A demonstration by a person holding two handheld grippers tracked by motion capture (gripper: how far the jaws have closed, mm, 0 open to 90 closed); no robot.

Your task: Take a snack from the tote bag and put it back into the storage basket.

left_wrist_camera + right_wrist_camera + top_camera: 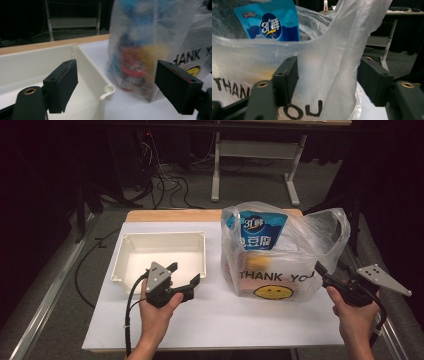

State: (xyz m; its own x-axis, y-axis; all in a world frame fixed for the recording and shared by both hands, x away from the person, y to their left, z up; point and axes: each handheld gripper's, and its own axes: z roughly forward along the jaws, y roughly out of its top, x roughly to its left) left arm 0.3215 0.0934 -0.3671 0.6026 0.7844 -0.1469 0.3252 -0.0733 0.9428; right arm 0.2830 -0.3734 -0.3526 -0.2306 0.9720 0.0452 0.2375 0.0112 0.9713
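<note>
Your plastic bag [280,265] stands right of centre on the surface, reading "THANK YOU" over a smiley — the blue packet [261,229] inside shows "31". Your right claw [328,80] is released around its near-right fold; your left claw [186,279] is released by the white tray [131,251] — its own view shows blurred red-and-yellow contents low in the bag.

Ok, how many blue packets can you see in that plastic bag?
1: the blue packet stands upright at the back of the plastic bag, poking out of its mouth. Other items lower down blur through the plastic, so more may be hidden.
</note>
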